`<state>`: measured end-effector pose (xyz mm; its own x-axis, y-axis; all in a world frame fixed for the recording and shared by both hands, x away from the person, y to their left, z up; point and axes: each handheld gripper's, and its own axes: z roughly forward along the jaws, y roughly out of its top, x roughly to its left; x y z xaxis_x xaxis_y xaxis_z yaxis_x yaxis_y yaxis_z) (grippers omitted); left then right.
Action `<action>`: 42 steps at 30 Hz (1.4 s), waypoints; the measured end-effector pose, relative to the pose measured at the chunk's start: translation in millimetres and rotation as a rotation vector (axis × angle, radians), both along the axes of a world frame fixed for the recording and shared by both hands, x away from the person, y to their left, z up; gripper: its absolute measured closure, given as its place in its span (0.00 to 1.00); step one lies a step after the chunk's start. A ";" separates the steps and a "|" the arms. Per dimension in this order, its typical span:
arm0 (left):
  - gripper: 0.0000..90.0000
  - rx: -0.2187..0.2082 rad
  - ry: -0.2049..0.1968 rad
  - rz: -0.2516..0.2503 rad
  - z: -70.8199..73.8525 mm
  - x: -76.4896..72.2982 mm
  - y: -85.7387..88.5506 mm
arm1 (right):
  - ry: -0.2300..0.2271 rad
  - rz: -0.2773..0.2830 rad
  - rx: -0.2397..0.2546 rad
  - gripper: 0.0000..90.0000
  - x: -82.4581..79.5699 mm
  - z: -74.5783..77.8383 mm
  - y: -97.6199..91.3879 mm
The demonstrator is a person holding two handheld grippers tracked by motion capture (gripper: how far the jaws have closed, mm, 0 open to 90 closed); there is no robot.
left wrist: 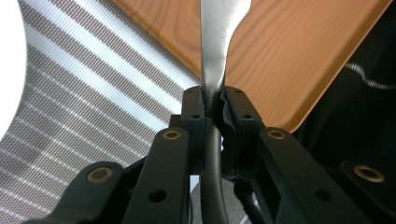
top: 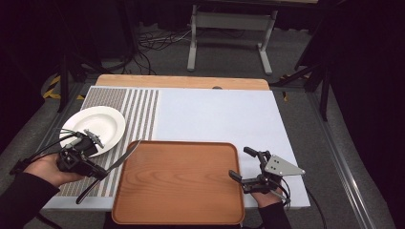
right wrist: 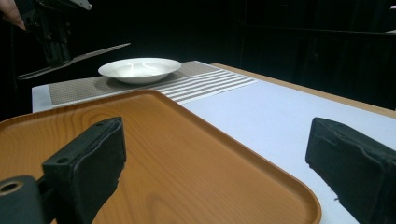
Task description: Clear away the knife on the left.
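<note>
My left gripper [top: 101,172] clamps a thin metal knife [top: 125,153] at about 8 o'clock, its handle end hidden behind the jaws in the left gripper view. My right gripper [top: 242,164], jaws wide and empty, sits at 4 o'clock over the smooth wooden tray [top: 191,191]. Farther off, at 10 o'clock, a round white plate [top: 102,121] rests on the striped woven mat [top: 138,109].

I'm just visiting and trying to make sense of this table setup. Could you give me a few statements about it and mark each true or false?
1. The left tongs are clamped on a knife. True.
2. The right tongs hold a spoon. False: their jaws stand open with nothing between them.
3. The white plate sits on the wooden tray. False: it rests on the striped placemat, beside the tray.
4. The tray has nothing lying on it. True.
5. The knife blade points toward the tray. True.
</note>
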<state>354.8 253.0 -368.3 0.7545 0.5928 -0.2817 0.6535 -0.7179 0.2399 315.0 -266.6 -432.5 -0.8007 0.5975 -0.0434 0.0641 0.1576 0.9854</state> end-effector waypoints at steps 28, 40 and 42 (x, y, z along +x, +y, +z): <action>0.89 -0.069 0.072 0.009 -11.9 -0.5 -56.7 | 0.003 0.006 0.004 0.06 2.0 -0.2 -1.5; 0.89 -0.088 0.098 -0.012 -24.1 1.6 -79.3 | 0.003 0.009 0.005 0.06 2.4 -0.2 -1.9; 0.89 -0.083 0.098 -0.019 -26.1 1.7 -83.7 | 0.001 0.010 0.005 0.06 2.4 -0.1 -2.0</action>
<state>356.5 169.4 -394.4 0.7316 0.5503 -0.4024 0.6634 -0.7106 0.2344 317.4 -268.6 -432.6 -0.8069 0.5893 -0.0395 0.0638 0.1535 0.9861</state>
